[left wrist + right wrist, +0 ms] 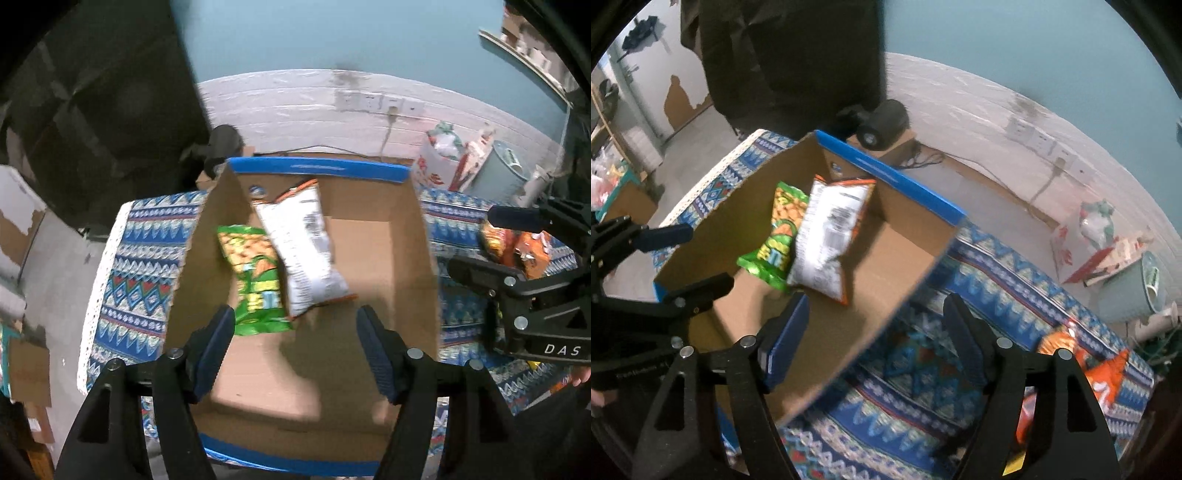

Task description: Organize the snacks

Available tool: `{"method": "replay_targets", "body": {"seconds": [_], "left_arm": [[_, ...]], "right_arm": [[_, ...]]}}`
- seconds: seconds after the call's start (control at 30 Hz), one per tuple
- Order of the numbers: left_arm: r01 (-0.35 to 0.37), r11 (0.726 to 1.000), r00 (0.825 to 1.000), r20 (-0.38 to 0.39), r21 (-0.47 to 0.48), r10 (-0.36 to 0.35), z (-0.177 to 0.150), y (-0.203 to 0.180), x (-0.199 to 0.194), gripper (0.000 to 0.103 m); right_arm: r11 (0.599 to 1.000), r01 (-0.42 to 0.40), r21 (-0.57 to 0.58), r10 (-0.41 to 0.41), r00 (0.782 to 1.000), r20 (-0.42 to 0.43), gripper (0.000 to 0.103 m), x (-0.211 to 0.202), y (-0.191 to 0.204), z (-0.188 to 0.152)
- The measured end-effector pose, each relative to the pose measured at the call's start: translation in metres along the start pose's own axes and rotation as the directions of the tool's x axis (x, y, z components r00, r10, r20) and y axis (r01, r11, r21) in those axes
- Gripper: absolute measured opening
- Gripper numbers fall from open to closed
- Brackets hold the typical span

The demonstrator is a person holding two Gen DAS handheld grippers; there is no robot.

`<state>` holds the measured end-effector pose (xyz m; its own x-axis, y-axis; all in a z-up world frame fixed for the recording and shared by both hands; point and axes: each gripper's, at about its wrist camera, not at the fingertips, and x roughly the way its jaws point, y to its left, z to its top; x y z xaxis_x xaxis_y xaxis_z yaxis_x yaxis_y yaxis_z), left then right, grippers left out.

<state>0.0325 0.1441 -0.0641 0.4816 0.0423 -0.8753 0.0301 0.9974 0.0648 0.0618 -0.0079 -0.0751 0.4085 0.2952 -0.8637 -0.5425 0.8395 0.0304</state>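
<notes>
An open cardboard box with blue rims stands on the patterned cloth; it also shows in the right wrist view. Inside lie a green snack bag and a white bag with orange edges, its back side up, partly over the green one; both also show in the right wrist view, the green bag and the white bag. My left gripper is open and empty above the box. My right gripper is open and empty over the box's right wall. Orange snack bags lie on the cloth at the right.
The table wears a blue patterned cloth. A white bag of items and a pale bin stand by the back wall at the right. A dark object sits behind the box. Floor lies beyond the table's left edge.
</notes>
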Motion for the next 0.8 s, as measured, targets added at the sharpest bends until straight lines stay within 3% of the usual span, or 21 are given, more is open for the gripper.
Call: {"method": "replay_targets", "body": {"seconds": [0.33,0.8], "left_arm": [[0.065,0.987,0.998,-0.004,0.147,-0.065,-0.001,-0.077,-0.011,0.07],[0.151,0.948,0.988,-0.075,0.282,-0.135,-0.007,-0.167,-0.008,0.071]], "right_arm": [[0.995,0.085,0.055,-0.084,0.996,-0.027,0.077,-0.03,-0.052,-0.055],[0.97,0.177,0.165,-0.168,0.984,-0.066,0.081,-0.062,-0.132,-0.128]]}}
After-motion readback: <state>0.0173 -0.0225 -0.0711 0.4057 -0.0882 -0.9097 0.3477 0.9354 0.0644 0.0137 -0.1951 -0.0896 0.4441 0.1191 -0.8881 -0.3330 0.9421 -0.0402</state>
